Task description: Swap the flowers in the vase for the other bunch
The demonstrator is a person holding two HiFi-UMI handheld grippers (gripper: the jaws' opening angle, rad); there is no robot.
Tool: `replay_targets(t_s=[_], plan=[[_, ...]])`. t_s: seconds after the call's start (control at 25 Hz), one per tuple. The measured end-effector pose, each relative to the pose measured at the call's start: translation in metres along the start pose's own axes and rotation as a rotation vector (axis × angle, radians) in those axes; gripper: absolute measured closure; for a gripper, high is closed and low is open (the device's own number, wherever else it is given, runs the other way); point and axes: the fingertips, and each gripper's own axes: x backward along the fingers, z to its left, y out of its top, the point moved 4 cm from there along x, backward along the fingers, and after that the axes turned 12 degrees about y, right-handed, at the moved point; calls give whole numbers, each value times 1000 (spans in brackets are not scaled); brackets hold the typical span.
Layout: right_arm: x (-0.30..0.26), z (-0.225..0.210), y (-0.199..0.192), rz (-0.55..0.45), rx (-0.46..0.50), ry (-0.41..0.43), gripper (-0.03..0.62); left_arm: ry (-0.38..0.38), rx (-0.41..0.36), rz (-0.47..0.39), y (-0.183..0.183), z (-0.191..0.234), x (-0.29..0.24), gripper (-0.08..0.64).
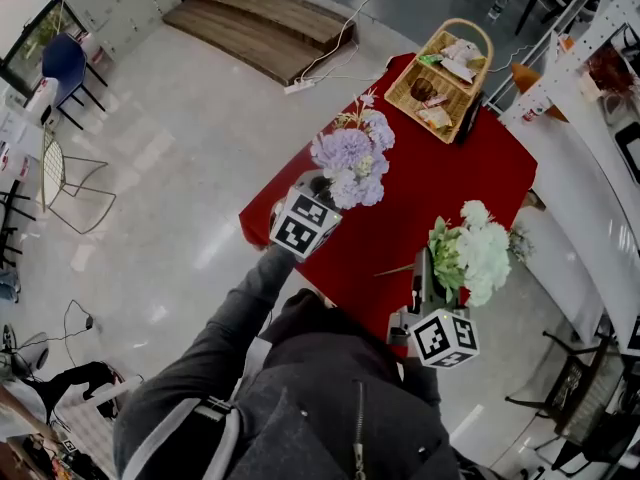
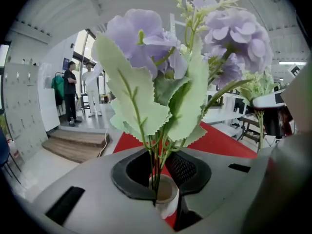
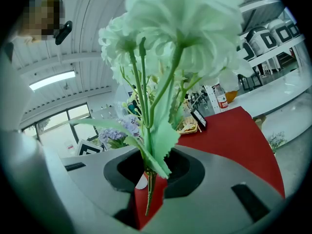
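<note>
Two grippers are pinching stems. The left gripper (image 1: 320,186) is clamping the purple flowers (image 1: 352,158) just above the vase (image 2: 165,199) on the table (image 1: 440,178). The right gripper (image 1: 422,286) is gripping the white flowers (image 1: 478,251) upright at the near edge. Both are pointing slightly downward.

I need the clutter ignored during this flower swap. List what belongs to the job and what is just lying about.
Belongs to the job:
- purple flowers, stems gripped by the left gripper
- white vase that holds them
- white flowers, held in the right gripper

Just lying about:
- wicker basket on the red table
- power strip
- wooden platform
</note>
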Motion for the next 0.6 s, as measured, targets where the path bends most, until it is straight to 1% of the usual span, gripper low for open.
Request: replay_targets(t_s=[0.28, 0.44, 0.6], plan=[[1, -4, -1, -2, -2, -5, 512, 33, 16, -15, 0, 4, -1, 529], [3, -3, -1, -3, -6, -10, 512, 33, 38, -19, 0, 6, 1, 543], [3, -4, -1, -2, -3, -10, 512, 35, 37, -26, 0, 6, -2, 551]])
